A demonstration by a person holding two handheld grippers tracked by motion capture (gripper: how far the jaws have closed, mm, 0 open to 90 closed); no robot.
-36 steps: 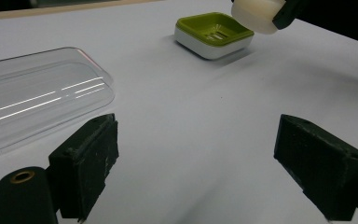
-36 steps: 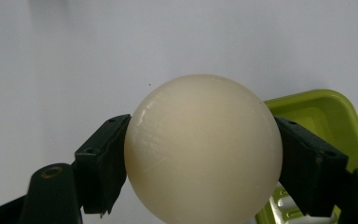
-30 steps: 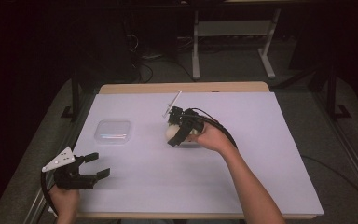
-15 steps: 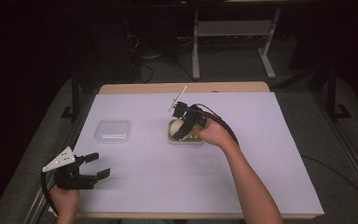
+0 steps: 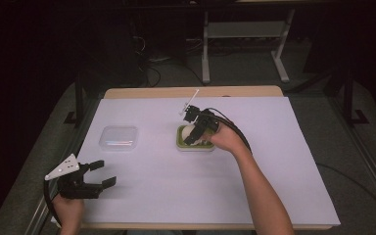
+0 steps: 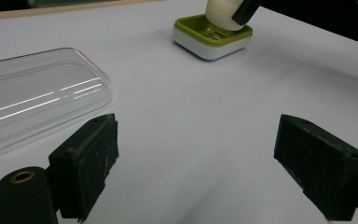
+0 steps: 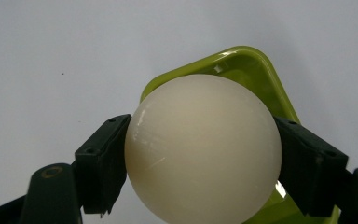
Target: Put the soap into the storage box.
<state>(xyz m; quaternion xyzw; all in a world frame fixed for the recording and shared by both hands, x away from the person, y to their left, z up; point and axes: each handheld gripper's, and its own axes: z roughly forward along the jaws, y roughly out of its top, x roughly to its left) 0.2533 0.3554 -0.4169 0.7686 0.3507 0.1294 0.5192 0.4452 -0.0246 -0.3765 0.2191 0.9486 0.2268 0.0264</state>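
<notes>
My right hand-held gripper [image 7: 200, 154] clamped a cream ball [image 7: 203, 149] over the green dish [image 5: 196, 145]; left hand-held gripper [image 6: 205, 172] gaped beside the clear lid [image 6: 32, 109].

Sheet: a pale lilac-white flat paper sheet [image 5: 284, 161] lies under the left gripper's fingers [image 5: 97, 165] and the right gripper's fingers [image 7: 307, 168], spreading wide on every side of both.
Tabletop: a light wooden table edge [image 5: 152, 92] shows as a strip beyond the sheet, well past both pairs of fingers.
Stand: a grey metal frame with two splayed feet [image 5: 245, 34] stands on the floor far beyond the right gripper's fingers.
Cables: black cords [image 5: 149, 61] lie loose on the floor, left of the stand, far ahead of the left gripper's fingers.
Floor: a grey, dim surface [image 5: 367, 132] surrounds the table.
</notes>
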